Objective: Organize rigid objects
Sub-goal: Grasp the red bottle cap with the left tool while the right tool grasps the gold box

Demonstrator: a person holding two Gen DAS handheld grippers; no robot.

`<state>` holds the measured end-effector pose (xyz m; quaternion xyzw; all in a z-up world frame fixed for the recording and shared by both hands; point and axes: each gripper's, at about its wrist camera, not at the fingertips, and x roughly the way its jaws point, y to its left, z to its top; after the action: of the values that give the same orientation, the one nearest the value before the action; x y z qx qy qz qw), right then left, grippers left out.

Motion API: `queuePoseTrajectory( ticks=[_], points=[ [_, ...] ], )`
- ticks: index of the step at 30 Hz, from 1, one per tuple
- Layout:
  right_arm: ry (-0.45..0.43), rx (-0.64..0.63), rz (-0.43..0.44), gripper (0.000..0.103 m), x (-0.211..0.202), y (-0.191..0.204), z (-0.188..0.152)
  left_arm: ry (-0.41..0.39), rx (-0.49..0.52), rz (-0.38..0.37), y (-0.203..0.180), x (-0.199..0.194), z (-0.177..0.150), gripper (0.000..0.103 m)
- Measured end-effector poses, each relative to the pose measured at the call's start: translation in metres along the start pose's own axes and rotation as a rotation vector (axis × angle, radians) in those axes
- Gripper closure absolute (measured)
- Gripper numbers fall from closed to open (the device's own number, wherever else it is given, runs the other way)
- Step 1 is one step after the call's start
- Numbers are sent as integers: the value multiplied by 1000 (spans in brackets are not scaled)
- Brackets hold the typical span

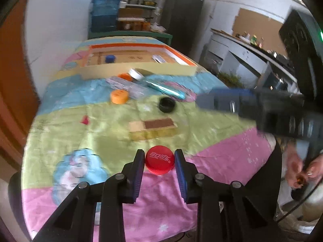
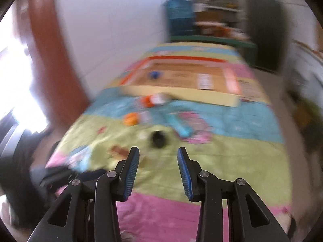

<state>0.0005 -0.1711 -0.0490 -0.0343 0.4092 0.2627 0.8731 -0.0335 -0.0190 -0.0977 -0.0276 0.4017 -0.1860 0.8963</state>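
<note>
Left wrist view: left gripper points forward, low over the patterned quilt, jaws narrowed onto a round red plastic bottle cap with white lettering; both blue-padded fingers touch its sides. Just ahead lies one tan-and-brown rectangular block. Further ahead: one black ring-shaped cap, two orange round caps, one white round lid, one teal shiny tube, one clear flat plastic case. Beyond those, a shallow orange-rimmed cardboard tray holds one blue cap and one white flat item. The right gripper's body crosses in from the right, above the quilt, blurred. Right wrist view, motion-blurred: right gripper hovers above the quilt, jaws spread wide, nothing between them. The black ring cap sits just ahead, tray far ahead.
</note>
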Motion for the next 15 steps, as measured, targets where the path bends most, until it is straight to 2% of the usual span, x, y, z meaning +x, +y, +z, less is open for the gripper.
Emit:
queuePoseTrajectory(
  ticks=[3, 7, 10, 15],
  points=[
    [46, -247, 54, 63, 16, 16, 5, -25, -52, 33, 17, -13, 6, 72],
    [98, -439, 151, 63, 36, 25, 12, -53, -123, 79, 42, -26, 10, 72],
    [165, -521, 196, 63, 59, 28, 16, -64, -161, 94, 53, -30, 14, 72],
    [257, -558, 170, 66, 90, 28, 9, -67, -165, 106, 57, -30, 18, 72]
  ],
)
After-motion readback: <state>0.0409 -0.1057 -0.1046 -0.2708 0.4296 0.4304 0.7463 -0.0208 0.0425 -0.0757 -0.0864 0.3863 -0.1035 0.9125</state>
